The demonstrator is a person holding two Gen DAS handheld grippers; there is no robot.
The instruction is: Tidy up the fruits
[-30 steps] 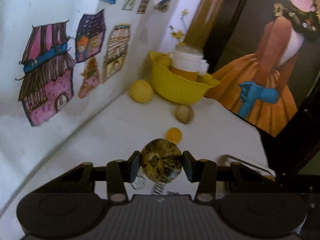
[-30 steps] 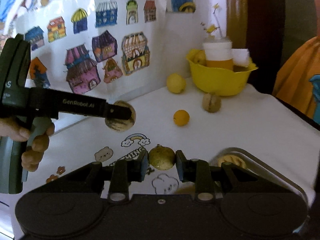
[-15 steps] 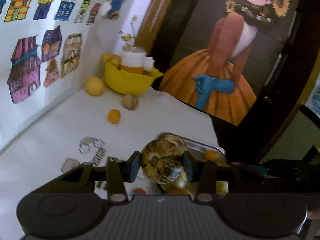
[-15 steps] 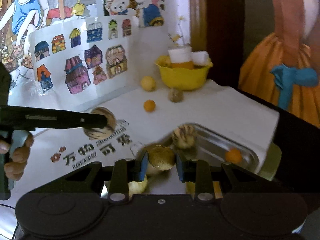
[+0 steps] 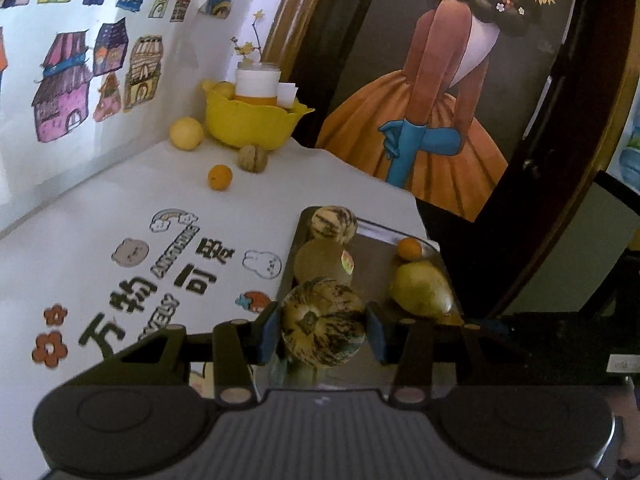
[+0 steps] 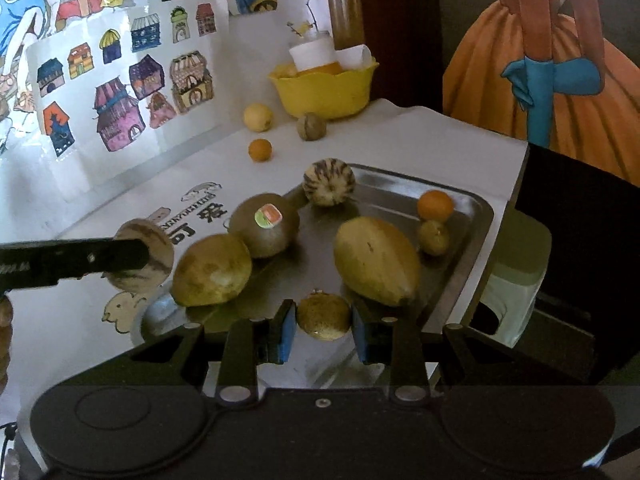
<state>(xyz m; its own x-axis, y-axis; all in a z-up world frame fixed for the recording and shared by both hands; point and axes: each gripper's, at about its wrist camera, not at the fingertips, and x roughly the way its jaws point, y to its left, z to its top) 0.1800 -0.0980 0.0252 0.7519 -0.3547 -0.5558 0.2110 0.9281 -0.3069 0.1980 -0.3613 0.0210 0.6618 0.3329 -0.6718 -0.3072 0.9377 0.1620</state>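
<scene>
My left gripper (image 5: 322, 334) is shut on a striped round melon (image 5: 322, 330) and holds it over the near left corner of a steel tray (image 5: 374, 258). In the right wrist view the left gripper (image 6: 138, 256) holds this melon (image 6: 154, 270) beside the tray's left edge. My right gripper (image 6: 324, 322) is shut on a small brownish-yellow fruit (image 6: 324, 317) above the steel tray (image 6: 472, 216) at its near edge. The tray holds another striped melon (image 6: 329, 182), a brown stickered fruit (image 6: 265, 230), a large yellow-green fruit (image 6: 211, 270), a mango (image 6: 376, 260) and a small orange (image 6: 435, 205).
A yellow bowl (image 6: 324, 94) with a jar stands at the back by the wall. A lemon (image 6: 258, 117), a walnut-like fruit (image 6: 311, 126) and a small orange (image 6: 260, 149) lie on the white table before it. The table edge drops off right of the tray.
Both grippers have swung right, from over the printed tablecloth to above the tray, each still holding its fruit. The tray and its fruit have come into full view.
</scene>
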